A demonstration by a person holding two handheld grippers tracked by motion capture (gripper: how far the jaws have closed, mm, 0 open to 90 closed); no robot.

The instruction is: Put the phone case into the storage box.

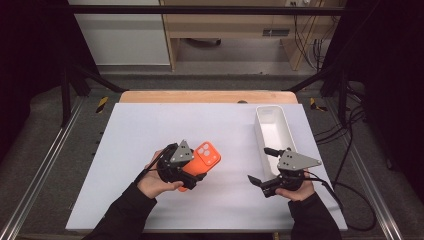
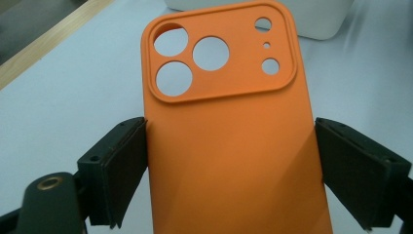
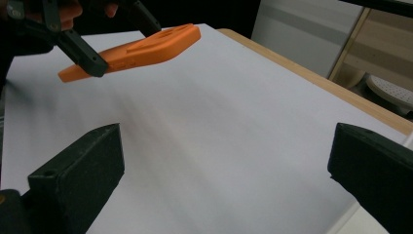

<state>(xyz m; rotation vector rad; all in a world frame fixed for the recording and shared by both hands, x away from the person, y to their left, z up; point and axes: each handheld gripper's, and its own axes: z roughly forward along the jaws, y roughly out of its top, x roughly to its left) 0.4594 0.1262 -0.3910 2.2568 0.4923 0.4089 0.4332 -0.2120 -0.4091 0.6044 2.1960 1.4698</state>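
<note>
The left tool clamps the orange phone case by its long edges just above the tabletop, a light, bendy shell best pinched there, while the right tool gapes empty.

A white sheet covers a wooden table, whose bare edge shows along the far side, well beyond both claws. Grey carpet surrounds the table, with metal rails running along the floor to the left of the left claw and right of the right claw. Far ahead stands a pale wooden cabinet beside a white panel. Black cables hang at the far right. Dark curtains flank both sides. Lighting is soft and even.
</note>
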